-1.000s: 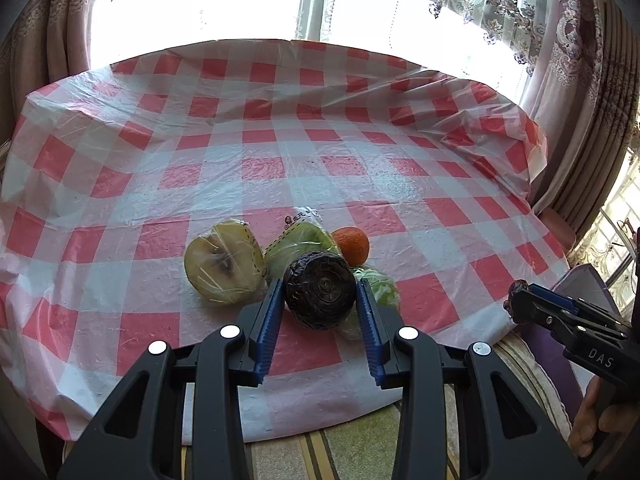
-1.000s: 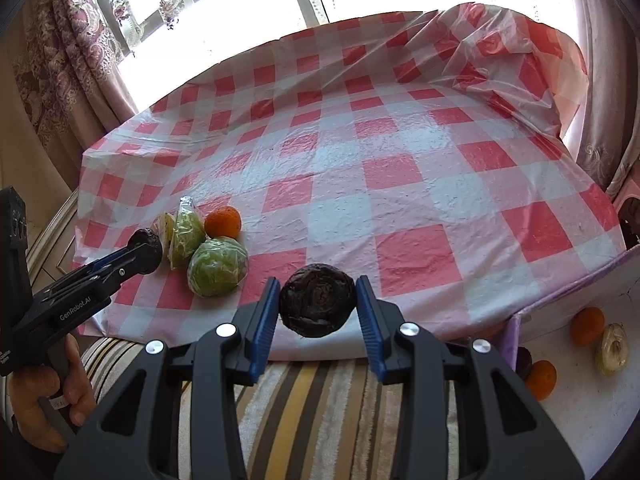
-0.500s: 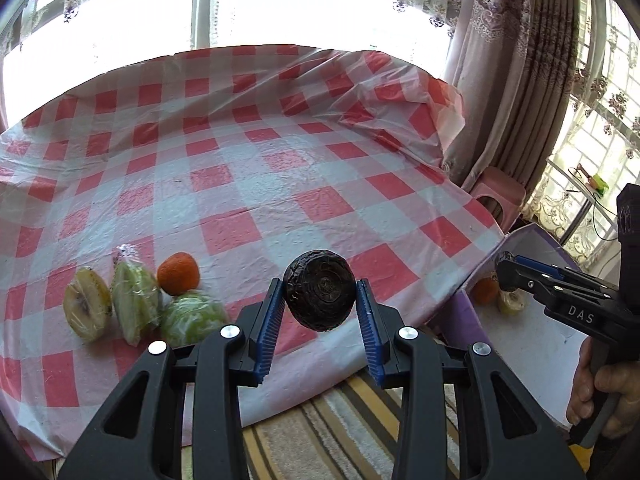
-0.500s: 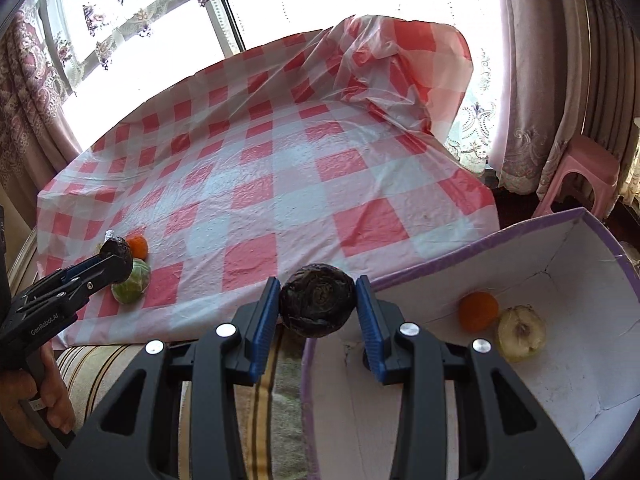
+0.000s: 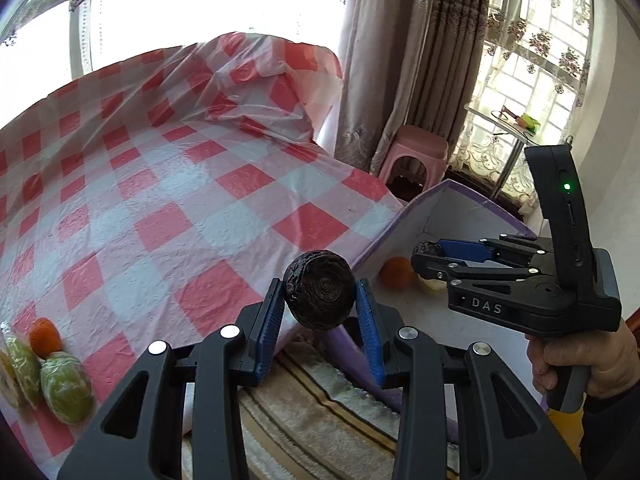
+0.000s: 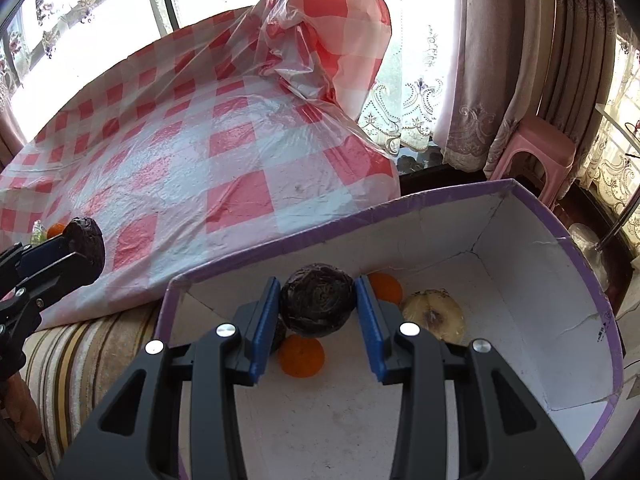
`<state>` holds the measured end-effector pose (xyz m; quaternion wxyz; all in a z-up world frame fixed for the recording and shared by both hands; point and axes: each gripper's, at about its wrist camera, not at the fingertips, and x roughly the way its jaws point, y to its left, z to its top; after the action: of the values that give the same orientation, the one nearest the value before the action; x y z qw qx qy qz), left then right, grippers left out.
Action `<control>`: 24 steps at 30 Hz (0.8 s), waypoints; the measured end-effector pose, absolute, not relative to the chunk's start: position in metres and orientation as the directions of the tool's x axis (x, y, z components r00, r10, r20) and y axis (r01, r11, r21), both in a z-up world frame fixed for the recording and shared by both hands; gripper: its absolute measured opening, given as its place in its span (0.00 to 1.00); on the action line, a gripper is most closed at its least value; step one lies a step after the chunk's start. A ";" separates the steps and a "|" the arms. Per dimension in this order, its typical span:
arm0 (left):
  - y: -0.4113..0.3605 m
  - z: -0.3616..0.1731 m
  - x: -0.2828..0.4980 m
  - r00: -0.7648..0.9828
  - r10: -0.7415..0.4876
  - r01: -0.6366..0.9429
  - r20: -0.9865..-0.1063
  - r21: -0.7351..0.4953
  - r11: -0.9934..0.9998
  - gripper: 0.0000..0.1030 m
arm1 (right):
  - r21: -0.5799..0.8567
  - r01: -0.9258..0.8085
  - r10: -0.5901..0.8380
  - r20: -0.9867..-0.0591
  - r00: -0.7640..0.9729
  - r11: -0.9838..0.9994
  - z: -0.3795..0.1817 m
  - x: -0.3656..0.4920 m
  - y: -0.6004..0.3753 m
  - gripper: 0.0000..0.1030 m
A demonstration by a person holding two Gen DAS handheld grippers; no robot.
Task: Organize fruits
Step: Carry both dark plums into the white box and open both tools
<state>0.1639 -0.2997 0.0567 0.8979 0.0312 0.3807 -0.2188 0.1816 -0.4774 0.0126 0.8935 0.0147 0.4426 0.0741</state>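
Observation:
My left gripper (image 5: 320, 304) is shut on a dark wrinkled round fruit (image 5: 320, 294), held near the table's right edge, beside the purple-rimmed white box (image 5: 440, 196). My right gripper (image 6: 318, 306) is shut on a second dark wrinkled fruit (image 6: 318, 304), held over the inside of the box (image 6: 520, 280). In the box lie two oranges (image 6: 301, 356), a cut pale fruit half (image 6: 434, 314) and a dark fruit partly hidden behind my left finger. On the table at the left lie an orange (image 5: 45, 340) and wrapped green fruits (image 5: 66, 386).
The table wears a red-and-white checked plastic cloth (image 5: 160, 208). A striped rug (image 5: 320, 420) lies below the table edge. A pink stool (image 6: 532, 152) and curtains (image 6: 500, 60) stand behind the box.
Both grippers have swung right, away from the fruit pile on the table. The right gripper with its dark fruit is now over the box; the left one has reached the table's right edge.

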 end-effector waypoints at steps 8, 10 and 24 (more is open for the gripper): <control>-0.352 0.034 0.179 0.521 -0.433 0.566 -0.736 -0.083 0.820 0.34 | -0.004 -0.134 0.070 -0.838 0.542 0.991 -0.007 0.195 -0.491 0.38; -0.362 0.029 0.187 0.505 -0.427 0.581 -0.750 -0.071 0.811 0.34 | -0.026 -0.135 0.050 -0.849 0.526 0.990 -0.011 0.198 -0.494 0.38; -0.422 -0.010 0.204 0.484 -0.265 0.711 -0.834 0.198 0.675 0.34 | 0.010 -0.123 0.049 -0.948 0.313 0.992 -0.059 0.224 -0.507 0.38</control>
<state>0.2045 -0.4221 -0.0103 0.8177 0.2713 0.4107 -0.2985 0.2239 -0.5066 -0.0593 0.8097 -0.0319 0.5836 0.0530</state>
